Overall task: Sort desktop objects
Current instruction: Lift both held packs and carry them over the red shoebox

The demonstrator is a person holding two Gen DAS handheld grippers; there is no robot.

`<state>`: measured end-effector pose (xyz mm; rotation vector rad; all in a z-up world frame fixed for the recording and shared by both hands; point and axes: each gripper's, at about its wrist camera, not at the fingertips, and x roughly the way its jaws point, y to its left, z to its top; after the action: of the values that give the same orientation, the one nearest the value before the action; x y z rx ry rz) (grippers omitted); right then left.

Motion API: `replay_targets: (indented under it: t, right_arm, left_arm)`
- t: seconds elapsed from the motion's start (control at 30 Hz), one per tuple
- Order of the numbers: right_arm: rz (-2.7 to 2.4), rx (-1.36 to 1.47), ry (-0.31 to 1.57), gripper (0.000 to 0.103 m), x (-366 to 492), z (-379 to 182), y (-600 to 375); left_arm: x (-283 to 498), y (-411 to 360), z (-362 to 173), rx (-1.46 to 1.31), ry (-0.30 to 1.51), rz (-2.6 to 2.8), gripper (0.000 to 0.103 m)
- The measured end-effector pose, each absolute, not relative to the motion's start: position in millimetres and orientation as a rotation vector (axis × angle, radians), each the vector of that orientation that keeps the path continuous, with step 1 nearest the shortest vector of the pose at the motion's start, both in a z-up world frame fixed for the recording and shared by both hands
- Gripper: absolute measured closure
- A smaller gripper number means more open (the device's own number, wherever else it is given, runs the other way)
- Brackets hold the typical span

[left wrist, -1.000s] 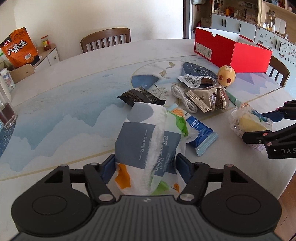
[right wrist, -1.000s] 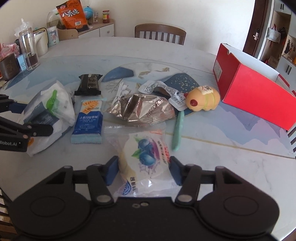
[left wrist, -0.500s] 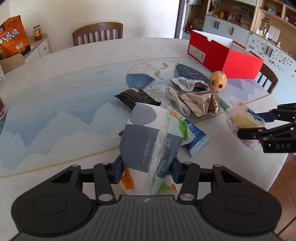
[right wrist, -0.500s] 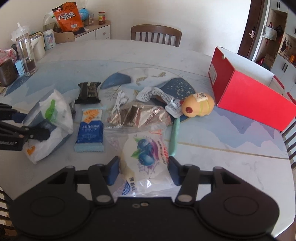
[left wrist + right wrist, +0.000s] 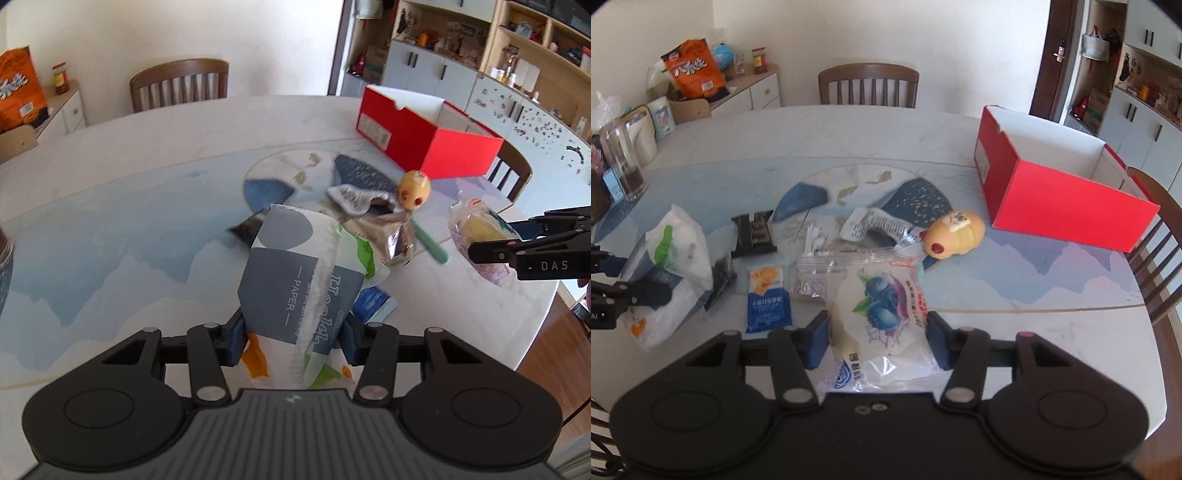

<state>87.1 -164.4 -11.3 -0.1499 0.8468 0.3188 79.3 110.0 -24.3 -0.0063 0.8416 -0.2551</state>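
My left gripper (image 5: 291, 345) is shut on a blue, white and green tissue paper pack (image 5: 295, 288) and holds it above the table; it also shows in the right wrist view (image 5: 670, 266). My right gripper (image 5: 877, 341) is shut on a clear blueberry bread packet (image 5: 879, 314), lifted off the table; it shows at the right in the left wrist view (image 5: 480, 232). A red open box (image 5: 1060, 195) stands at the back right. A yellow toy (image 5: 955, 232), a silver foil wrapper (image 5: 384, 229), a blue snack packet (image 5: 768, 299) and a black packet (image 5: 753, 232) lie on the table.
A green stick (image 5: 428, 242) lies by the foil wrapper. Wooden chairs (image 5: 868, 85) stand at the far side and right. A glass jar (image 5: 622, 162) and an orange bag (image 5: 692, 70) stand at the back left. The table's front edge (image 5: 1137, 369) is near.
Both grippers have risen and pulled back with their packs. The tissue pack and the bread packet have come up off the table. The left gripper's jaws have closed tighter on the tissue pack.
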Motion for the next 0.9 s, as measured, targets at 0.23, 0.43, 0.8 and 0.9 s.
replay_targets:
  t: [0.23,0.43,0.8,0.9]
  right_arm:
    - [0.301,-0.124,0.847,0.049,95.8,6.5,-181.6]
    - [0.304,-0.13,0.805,0.049,114.7,28.7,-207.6]
    - [0.313,-0.098,0.782,0.049,163.3,49.0,-266.8]
    - [0.323,-0.107,0.768,0.049,174.5,53.4,-277.9]
  left_arm:
    - [92.1,91.4,-9.3,-0.026,0.814,-0.279,0.055]
    - [108.1,67.4,5.1,-0.037,0.786,-0.26,0.055]
    - [147.8,10.3,31.1,-0.056,0.736,-0.243,0.055]
    - [159.9,-5.8,36.0,-0.06,0.73,-0.246,0.055]
